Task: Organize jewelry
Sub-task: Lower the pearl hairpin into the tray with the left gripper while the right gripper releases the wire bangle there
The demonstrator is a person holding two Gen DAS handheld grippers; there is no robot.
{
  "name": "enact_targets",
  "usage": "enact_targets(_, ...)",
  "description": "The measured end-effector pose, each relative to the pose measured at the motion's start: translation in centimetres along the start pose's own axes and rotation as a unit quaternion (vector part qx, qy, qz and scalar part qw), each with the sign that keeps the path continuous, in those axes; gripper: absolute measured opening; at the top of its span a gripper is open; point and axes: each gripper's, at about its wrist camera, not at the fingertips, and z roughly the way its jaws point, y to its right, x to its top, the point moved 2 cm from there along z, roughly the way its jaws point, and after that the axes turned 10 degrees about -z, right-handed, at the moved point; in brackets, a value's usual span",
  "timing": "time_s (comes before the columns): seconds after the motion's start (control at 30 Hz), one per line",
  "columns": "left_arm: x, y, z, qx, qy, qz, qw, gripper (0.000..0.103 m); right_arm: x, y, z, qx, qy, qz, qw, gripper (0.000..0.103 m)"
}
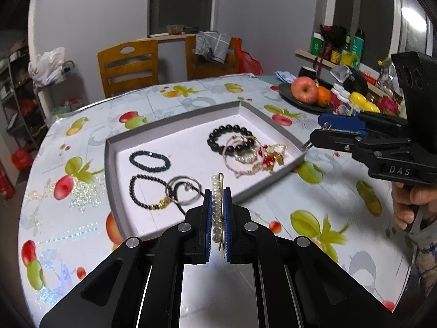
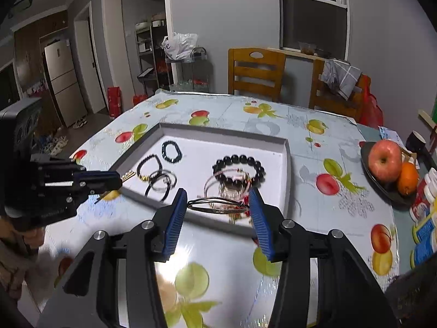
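Note:
A shallow white tray [image 1: 174,132] on the fruit-print table holds a large black bead bracelet [image 1: 229,134], two small dark bead bracelets [image 1: 149,160], a silver ring on a black cord [image 1: 183,190] and a tangle of pink, red and gold pieces [image 1: 259,158]. My left gripper [image 1: 218,192] is shut on a pearl hair clip [image 1: 217,205] above the tray's near edge. My right gripper [image 2: 218,201] grips a thin metal bangle [image 2: 218,208] across its blue pads [image 2: 177,213], over the tray's [image 2: 286,169] near rim; it also shows in the left wrist view [image 1: 307,145].
A dark plate with an apple [image 1: 304,89] and an orange stands at the table's right, with bottles and jars [image 2: 426,218] beside it. Two wooden chairs [image 1: 129,64] stand behind the table. A shelf rack [image 2: 153,54] and fridge stand far left.

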Motion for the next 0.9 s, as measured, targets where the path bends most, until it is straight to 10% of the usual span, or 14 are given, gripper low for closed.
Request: enact_targets(0.9,0.8,-4.9,7.6,0.026,-0.014,-0.064,0.9975,0.008,-0.5,1.2,10.7,-0.005,-0.029,0.037,0.999,0.047)
